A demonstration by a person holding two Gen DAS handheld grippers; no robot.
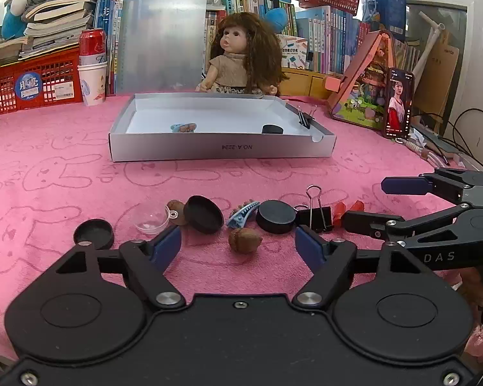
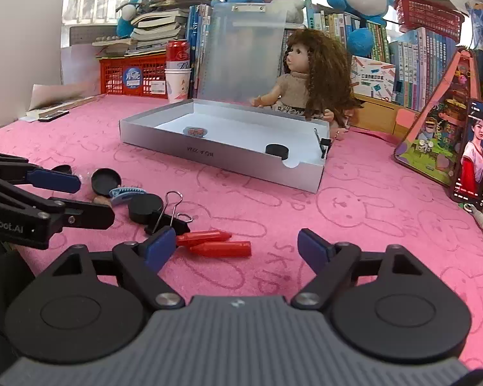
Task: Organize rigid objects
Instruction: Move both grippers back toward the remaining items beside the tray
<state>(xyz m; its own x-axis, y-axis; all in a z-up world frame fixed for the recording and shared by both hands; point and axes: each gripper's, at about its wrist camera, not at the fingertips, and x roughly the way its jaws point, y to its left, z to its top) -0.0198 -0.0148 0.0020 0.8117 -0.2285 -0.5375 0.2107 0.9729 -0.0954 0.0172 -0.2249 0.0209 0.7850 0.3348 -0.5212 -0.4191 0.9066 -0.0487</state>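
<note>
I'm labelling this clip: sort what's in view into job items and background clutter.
Job items: silver tray, acorn-like nut, black round caps, blue hair clip, binder clip, clear half-shell, red crayons.

Clutter: doll, phone, red can, paper cup, books.

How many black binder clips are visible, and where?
2: one black metal binder clip on the pink cloth among the loose items, one clipped on the grey box's right wall. Others may be hidden.

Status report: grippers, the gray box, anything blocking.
Left gripper open over acorn. Right gripper open beside red crayons. Gray box holds three items; path unobstructed.
</note>
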